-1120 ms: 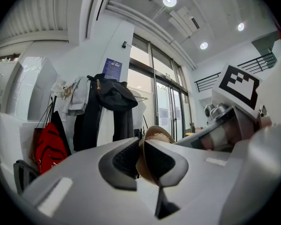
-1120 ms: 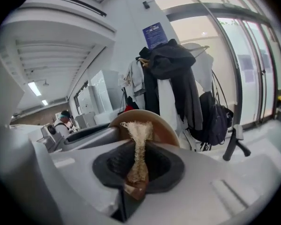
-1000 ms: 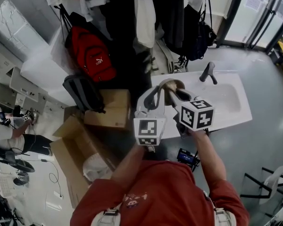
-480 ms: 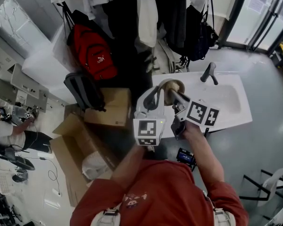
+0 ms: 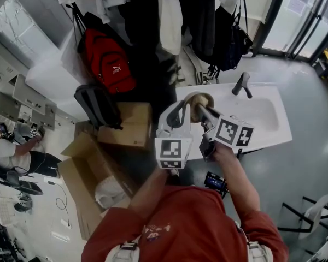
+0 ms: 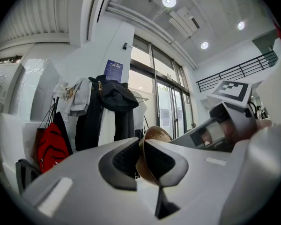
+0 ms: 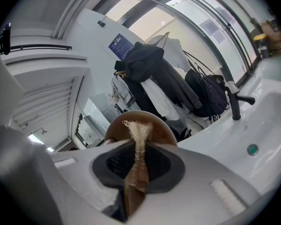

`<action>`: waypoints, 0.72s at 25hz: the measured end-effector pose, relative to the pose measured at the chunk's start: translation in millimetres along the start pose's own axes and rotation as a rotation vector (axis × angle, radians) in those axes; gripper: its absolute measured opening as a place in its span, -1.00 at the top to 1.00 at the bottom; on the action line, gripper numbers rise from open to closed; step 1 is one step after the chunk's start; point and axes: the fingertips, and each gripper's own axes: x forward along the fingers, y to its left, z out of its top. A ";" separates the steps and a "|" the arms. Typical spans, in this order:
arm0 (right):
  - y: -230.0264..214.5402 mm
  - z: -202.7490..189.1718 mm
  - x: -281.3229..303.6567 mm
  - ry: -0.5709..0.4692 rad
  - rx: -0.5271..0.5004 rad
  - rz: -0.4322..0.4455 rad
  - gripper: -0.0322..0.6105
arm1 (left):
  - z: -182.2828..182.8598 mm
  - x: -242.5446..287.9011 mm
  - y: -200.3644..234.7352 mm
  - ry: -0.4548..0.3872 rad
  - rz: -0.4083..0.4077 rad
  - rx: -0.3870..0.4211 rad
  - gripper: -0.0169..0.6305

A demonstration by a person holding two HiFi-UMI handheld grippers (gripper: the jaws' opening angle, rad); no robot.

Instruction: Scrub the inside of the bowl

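We are holding the bowl (image 5: 200,99) up in the air over the left end of the sink (image 5: 265,125), off the worktop, with its opening turned towards the right claw (image 7: 137,161). The left claw (image 6: 141,150) is pinching the bowl's rim, jaws narrow, one pad inside the wall and one outside. The right claw is clamped on a fibrous scrubber (image 7: 139,134), whose frayed tip is standing against the bowl's brown inner face. We are judging the bowl to be light, stiff and thin-walled, so a rim pinch is enough to carry it. With only that one hold, though, it is likely to swivel when the scrubber pushes sideways, and a smooth or wet wall could slide between the pads. We are favouring a deep bite on the rim, well down the wall. The scrubber looks soft and springy, bending under pressure, so we are taking it low on its body and leaving the loose end free to work.
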 end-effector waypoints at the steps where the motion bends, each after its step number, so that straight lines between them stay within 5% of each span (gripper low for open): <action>1: 0.1 -0.5 0.3 0.003 -0.028 -0.003 0.74 | -0.5 -0.5 0.2 0.001 0.000 -0.001 0.83; 18: 8.5 0.0 1.6 0.096 -0.676 -0.104 0.74 | 1.2 1.4 -1.3 0.007 -0.011 -0.009 0.83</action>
